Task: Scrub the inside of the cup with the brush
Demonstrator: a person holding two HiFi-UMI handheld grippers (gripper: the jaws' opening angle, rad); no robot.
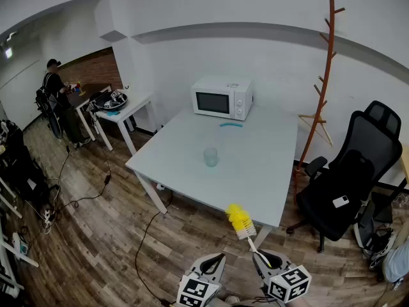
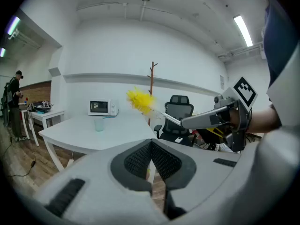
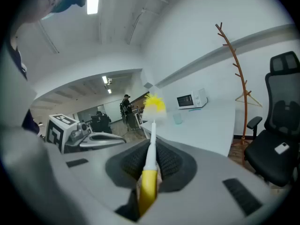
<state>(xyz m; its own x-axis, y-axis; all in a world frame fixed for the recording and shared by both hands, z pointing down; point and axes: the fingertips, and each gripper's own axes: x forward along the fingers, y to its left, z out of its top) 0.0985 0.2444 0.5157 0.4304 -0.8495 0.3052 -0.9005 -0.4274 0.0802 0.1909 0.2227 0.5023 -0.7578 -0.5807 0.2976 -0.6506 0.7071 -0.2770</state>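
head view: white worktop [image 1: 255, 171] ahead, clear cup [image 1: 211, 157] upright near its middle, nothing touching it. white microwave [image 1: 222, 98] at the worktop's 12 o'clock edge, small blue item [image 1: 231, 125] just in front of it. left claw [image 1: 216, 258] and right claw [image 1: 263, 257] low at 6 o'clock, off the worktop's near edge. right claw holds the brush [image 1: 241, 219], yellow bristle head angled up toward 11 o'clock, over the worktop's near edge, well apart from the cup. black office chair [image 1: 348, 178] at 3 o'clock, wooden coat stand [image 1: 324, 82] at 1 o'clock, a person [image 1: 57, 91] far off at 10 o'clock.

left gripper view: jaws pressed together, nothing between them. cup on the worktop at 10 o'clock, brush head at 12 o'clock, right claw at 3 o'clock.

right gripper view: jaws clamped on the brush handle, yellow grip at the bottom, white stem up to bristles at 12 o'clock. cup at 1 o'clock past the bristles.
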